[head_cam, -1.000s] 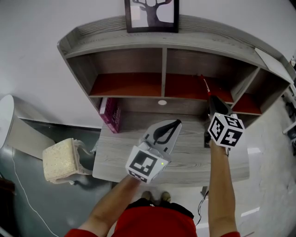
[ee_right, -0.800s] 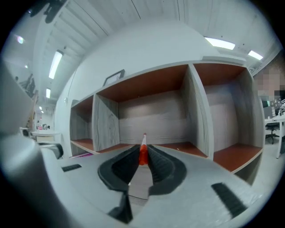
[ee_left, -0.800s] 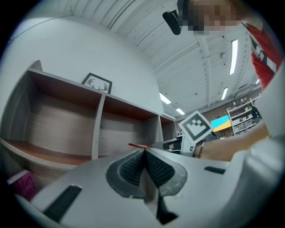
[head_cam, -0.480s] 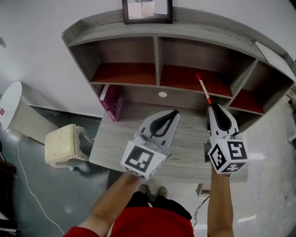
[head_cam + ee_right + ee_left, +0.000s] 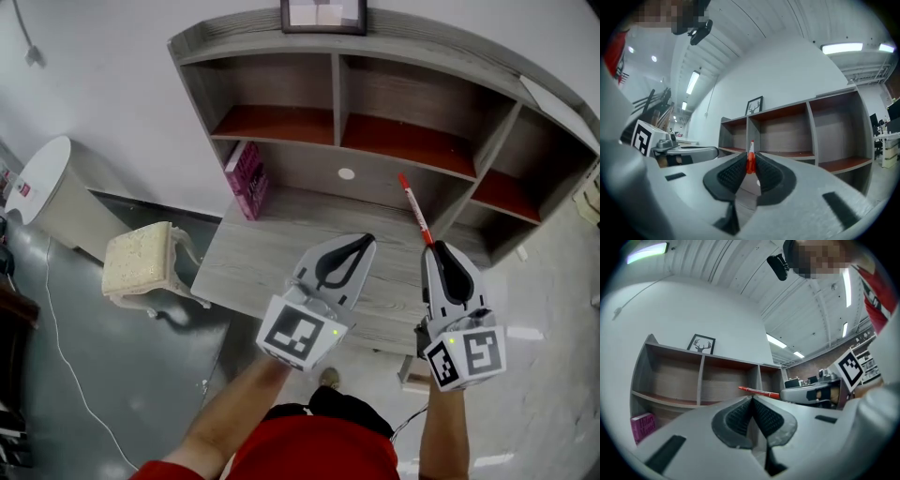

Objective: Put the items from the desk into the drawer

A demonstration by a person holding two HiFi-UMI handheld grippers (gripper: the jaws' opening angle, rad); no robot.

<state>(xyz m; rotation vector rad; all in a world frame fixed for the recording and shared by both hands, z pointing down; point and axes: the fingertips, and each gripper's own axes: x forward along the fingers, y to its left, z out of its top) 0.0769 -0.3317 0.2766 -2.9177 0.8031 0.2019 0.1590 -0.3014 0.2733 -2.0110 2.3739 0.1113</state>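
My right gripper (image 5: 435,247) is shut on a red pen (image 5: 414,207) that sticks out forward and upward from its tips, above the right part of the grey desk (image 5: 262,258). The right gripper view shows the pen (image 5: 750,160) end-on, pinched between the black pads (image 5: 733,171). To its left my left gripper (image 5: 363,242) hangs over the desk's front, jaws closed with nothing between them. In the left gripper view the pen (image 5: 758,391) and the right gripper (image 5: 808,393) lie just beyond the shut jaws. A pink book (image 5: 246,178) stands at the desk's back left. No drawer shows.
A grey shelf unit (image 5: 337,84) with red-floored compartments (image 5: 278,123) rises behind the desk, a framed deer picture (image 5: 323,14) on top. A cushioned stool (image 5: 139,260) and a round white table (image 5: 42,178) stand on the floor to the left.
Both grippers have drawn back from the shelf toward the desk's front edge. The right one carried the pen out of the shelf compartment. The head view has shifted to the left.
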